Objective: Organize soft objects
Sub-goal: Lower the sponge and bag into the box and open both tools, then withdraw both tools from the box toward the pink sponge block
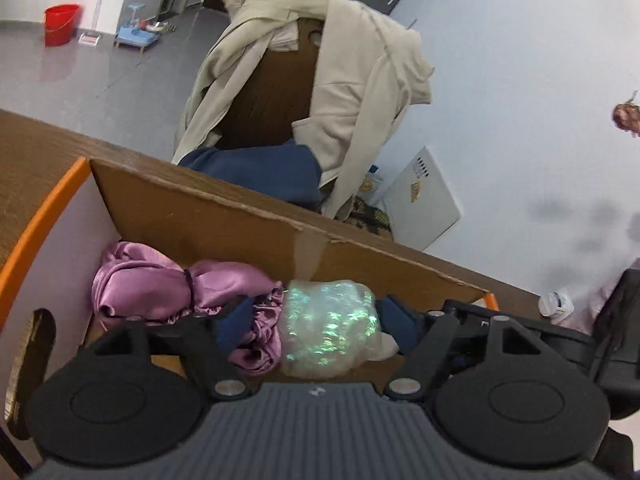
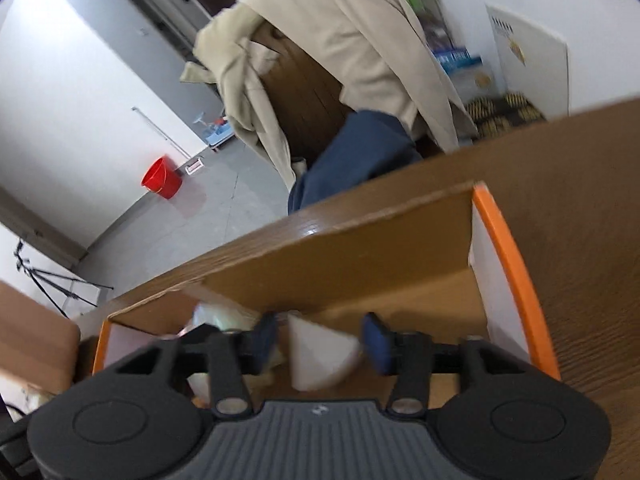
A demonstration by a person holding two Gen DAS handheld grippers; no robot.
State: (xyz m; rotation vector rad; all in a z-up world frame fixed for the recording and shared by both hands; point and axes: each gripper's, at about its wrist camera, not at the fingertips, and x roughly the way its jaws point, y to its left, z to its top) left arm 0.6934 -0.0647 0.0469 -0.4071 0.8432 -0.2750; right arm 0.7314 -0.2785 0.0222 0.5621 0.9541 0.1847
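Note:
An open cardboard box with orange-edged flaps stands on the wooden table. Inside it lie a crumpled purple satin cloth and a translucent iridescent bundle. My left gripper hangs over the box, open, with the bundle and a fold of the satin between its blue pads, which stand apart from the bundle. In the right wrist view my right gripper is open over the same box. A white soft object lies between its blue pads, loose and unpressed.
A wooden chair draped with a beige coat and a blue garment stands beyond the table. A red bucket is on the grey floor. A white panel leans on the wall. A tripod stands at left.

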